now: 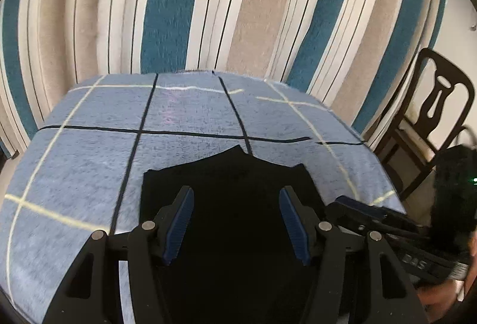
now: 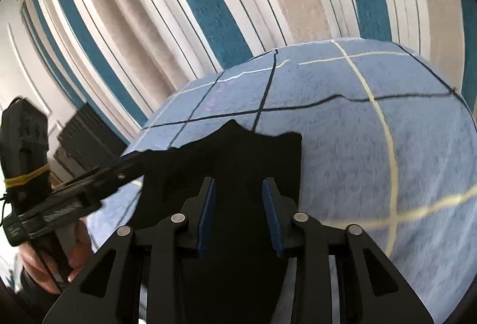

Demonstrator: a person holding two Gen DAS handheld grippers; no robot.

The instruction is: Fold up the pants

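Observation:
Black pants (image 1: 232,175) lie flat on a blue checked cloth covering the table (image 1: 89,163); their far edge is jagged. My left gripper (image 1: 235,198) hangs open over the pants, blue pads wide apart, nothing between them. The right gripper (image 1: 351,207) shows at its right, low over the pants' right edge. In the right wrist view the pants (image 2: 244,154) lie under my right gripper (image 2: 238,190), which is open and empty. The left gripper (image 2: 119,169) reaches in from the left over the pants' left edge.
A striped teal, beige and white curtain (image 1: 208,11) hangs behind the table. A dark wooden chair (image 1: 432,115) stands at the right of the table. A dark piece of furniture (image 2: 83,139) stands by the wall at the left.

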